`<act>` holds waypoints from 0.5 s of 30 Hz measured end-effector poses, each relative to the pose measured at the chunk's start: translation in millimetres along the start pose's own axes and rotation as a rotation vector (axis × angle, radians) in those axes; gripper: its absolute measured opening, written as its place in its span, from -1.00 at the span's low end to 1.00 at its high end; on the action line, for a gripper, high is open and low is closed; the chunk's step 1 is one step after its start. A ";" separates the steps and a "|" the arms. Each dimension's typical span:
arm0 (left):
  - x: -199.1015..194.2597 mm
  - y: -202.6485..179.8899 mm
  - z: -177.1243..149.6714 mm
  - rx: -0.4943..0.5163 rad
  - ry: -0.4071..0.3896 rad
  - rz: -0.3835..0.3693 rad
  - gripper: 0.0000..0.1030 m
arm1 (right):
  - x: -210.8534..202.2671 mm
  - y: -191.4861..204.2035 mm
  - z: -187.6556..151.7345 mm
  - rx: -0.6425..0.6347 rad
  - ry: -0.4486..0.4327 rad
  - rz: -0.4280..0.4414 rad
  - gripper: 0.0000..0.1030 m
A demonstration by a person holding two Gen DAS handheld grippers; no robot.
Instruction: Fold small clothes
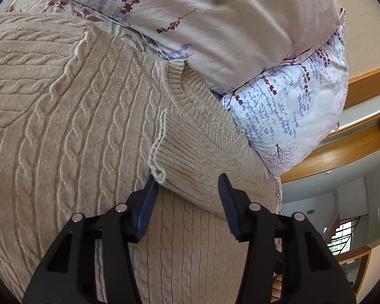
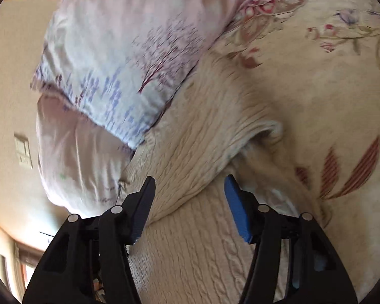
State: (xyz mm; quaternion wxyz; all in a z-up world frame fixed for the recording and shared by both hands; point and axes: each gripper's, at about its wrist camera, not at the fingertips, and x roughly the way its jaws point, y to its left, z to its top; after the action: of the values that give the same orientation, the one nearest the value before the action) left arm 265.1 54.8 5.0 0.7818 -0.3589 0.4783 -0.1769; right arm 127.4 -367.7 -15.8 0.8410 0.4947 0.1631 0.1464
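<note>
— Where's the sweater from your side?

— Spread on the bed, cream cable knit, its top edge against the flowered pillows. One sleeve is folded across the body. On the left gripper I see the cuff right at the tip of one finger, with the sleeve running between the two. The fingers are parted; nothing is pinched.

— And the right?

— The right gripper is blurred. A raised fold of the sweater lies between and just ahead of its fingers, over the flowered bedspread. They stand apart too, released, gripping nothing.
</note>
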 end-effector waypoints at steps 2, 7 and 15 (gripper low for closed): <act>5.3 -0.4 4.5 -0.004 -0.007 0.020 -0.27 | 2.8 -5.3 6.9 0.016 -0.032 -0.016 -0.15; 11.6 1.3 11.6 0.005 -0.020 0.046 -0.82 | -2.8 -15.4 19.9 0.030 -0.120 -0.065 -0.51; -28.1 1.0 18.9 0.109 -0.121 0.054 -0.85 | -2.7 3.7 6.5 -0.087 -0.103 -0.047 -0.81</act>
State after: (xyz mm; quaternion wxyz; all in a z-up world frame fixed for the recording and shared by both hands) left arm 268.1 80.3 27.1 0.8321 -0.3128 0.4292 -0.1597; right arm 127.4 -372.2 -9.2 0.8722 0.4605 0.1248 0.1080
